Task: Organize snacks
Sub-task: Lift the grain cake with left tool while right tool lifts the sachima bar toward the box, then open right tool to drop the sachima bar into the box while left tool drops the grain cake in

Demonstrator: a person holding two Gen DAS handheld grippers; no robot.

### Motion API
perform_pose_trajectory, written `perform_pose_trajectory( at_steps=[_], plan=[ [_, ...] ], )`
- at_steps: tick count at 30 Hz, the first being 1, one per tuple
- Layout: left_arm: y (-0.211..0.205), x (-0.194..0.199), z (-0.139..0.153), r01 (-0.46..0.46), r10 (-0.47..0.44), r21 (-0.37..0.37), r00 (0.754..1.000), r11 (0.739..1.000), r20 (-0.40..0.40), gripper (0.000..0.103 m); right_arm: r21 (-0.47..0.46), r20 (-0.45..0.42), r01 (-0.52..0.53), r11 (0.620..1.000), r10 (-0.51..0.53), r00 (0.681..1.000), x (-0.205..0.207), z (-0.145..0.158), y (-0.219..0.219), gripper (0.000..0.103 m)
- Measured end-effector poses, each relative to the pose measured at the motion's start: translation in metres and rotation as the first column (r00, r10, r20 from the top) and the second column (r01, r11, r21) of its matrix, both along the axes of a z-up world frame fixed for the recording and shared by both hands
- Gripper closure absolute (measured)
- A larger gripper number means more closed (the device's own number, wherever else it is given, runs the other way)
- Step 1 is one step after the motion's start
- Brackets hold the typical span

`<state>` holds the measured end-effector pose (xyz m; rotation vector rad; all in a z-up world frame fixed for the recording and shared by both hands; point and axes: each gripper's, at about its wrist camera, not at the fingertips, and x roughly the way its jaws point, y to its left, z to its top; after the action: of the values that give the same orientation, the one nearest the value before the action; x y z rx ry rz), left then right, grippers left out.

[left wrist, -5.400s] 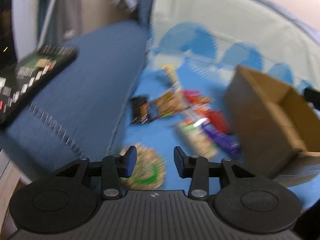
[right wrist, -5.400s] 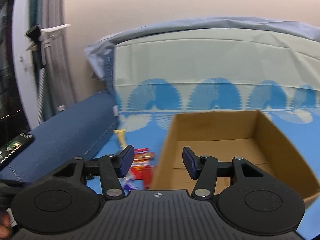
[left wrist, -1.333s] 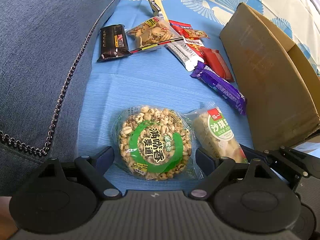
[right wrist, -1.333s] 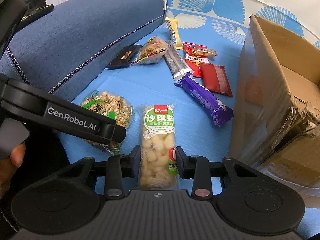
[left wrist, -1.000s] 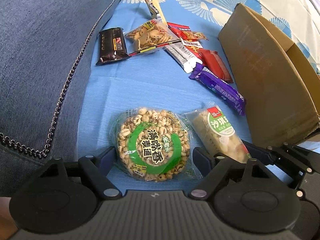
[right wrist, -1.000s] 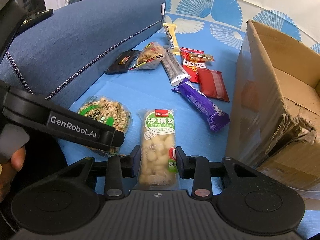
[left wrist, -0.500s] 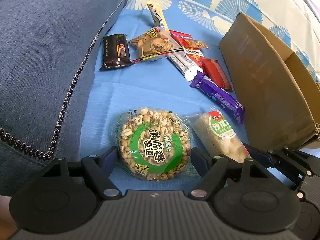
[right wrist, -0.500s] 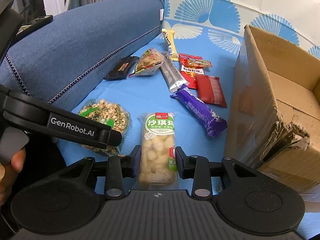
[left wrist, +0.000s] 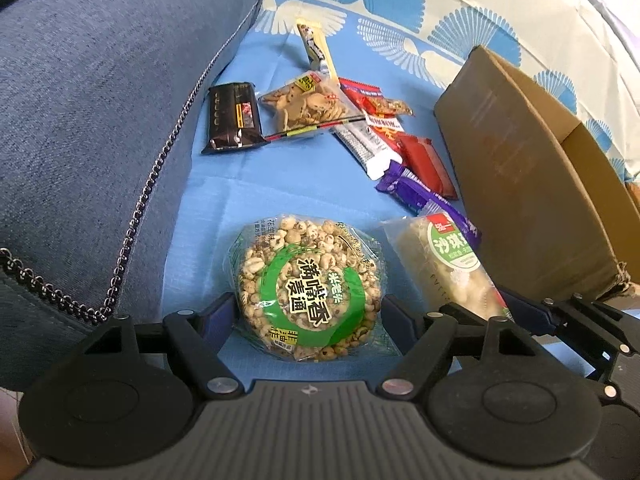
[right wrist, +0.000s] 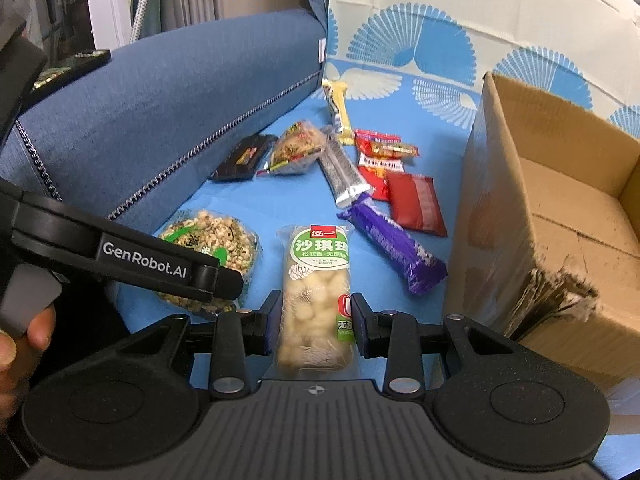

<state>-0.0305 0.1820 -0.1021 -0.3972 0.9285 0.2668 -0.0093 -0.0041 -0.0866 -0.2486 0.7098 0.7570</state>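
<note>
Tongs on the right pinch the long pastry packet, its near end hidden by the tool body. Left tongs clasp the round puffed-grain cake. Other snacks lie beyond on the blue sheet; the cardboard box is cut off at right.

left gripper: pads pressing a packet's sides | right gripper: pads clamped on a packet
</note>
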Motion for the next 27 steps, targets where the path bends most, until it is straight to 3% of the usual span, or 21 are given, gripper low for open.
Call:
perform_pose_trajectory(
  at_steps=[13, 21, 27],
  plan=[
    [0.005, -0.027, 0.026, -0.034, 0.041, -0.033, 0.977, 0.999, 0.209, 0.021, 0.125, 0.131, -0.016, 0.992, 0.000, 0.991, -0.011, 0.048, -0.023, 0.066],
    [0.000, -0.031, 0.036, -0.026, 0.027, -0.007, 0.961, 1.000, 0.275, 0.021, 0.264, 0.178, 0.034, 0.964, -0.083, 0.981, 0.003, 0.093, -0.073, 0.066],
    [-0.009, -0.037, 0.042, -0.009, 0.000, 0.028, 0.944, 1.000, 0.329, 0.021, 0.295, 0.224, 0.075, 0.953, -0.145, 0.964, 0.034, 0.115, -0.115, 0.066]
  ],
)
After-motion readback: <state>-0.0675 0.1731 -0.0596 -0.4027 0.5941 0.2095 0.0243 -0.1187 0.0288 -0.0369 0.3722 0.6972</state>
